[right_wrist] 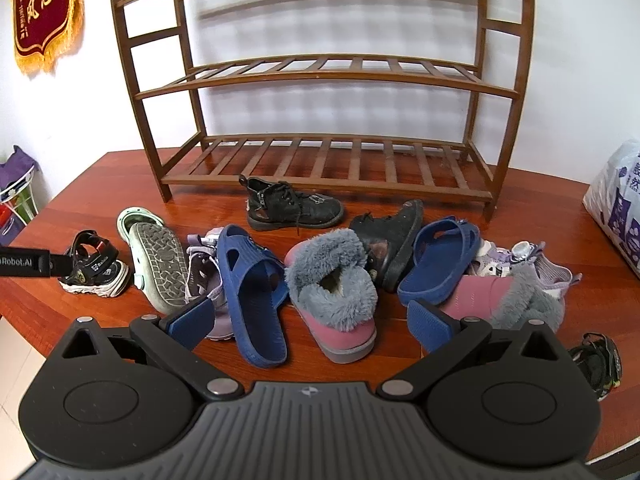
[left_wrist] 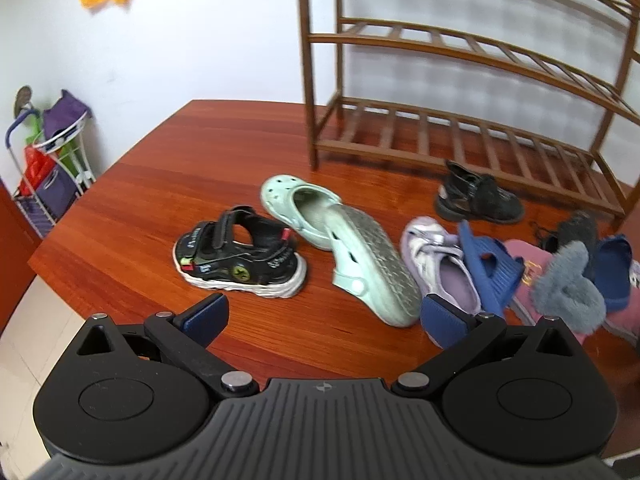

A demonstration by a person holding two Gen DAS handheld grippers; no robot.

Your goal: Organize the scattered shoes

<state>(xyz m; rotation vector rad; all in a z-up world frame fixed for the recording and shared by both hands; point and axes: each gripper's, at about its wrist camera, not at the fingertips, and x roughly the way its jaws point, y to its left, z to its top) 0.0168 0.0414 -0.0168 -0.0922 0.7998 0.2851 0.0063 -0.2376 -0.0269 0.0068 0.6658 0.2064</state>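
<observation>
Blue slippers [right_wrist: 256,300] number two, pink fur-lined boots [right_wrist: 332,304] two, mid-frame on the desk [right_wrist: 100,184]; my left claw [left_wrist: 324,316] and right claw [right_wrist: 308,316] gape, released.

Reddish wood table [right_wrist: 520,208] holds a bare shoe rack [right_wrist: 320,168] at the back, shoes [right_wrist: 332,292] scattered just ahead of the tool.

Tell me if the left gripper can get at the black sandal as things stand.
Probably yes. The left gripper is open, and the black sandal stands apart from the green clogs, with bare table between it and the fingers.
</observation>
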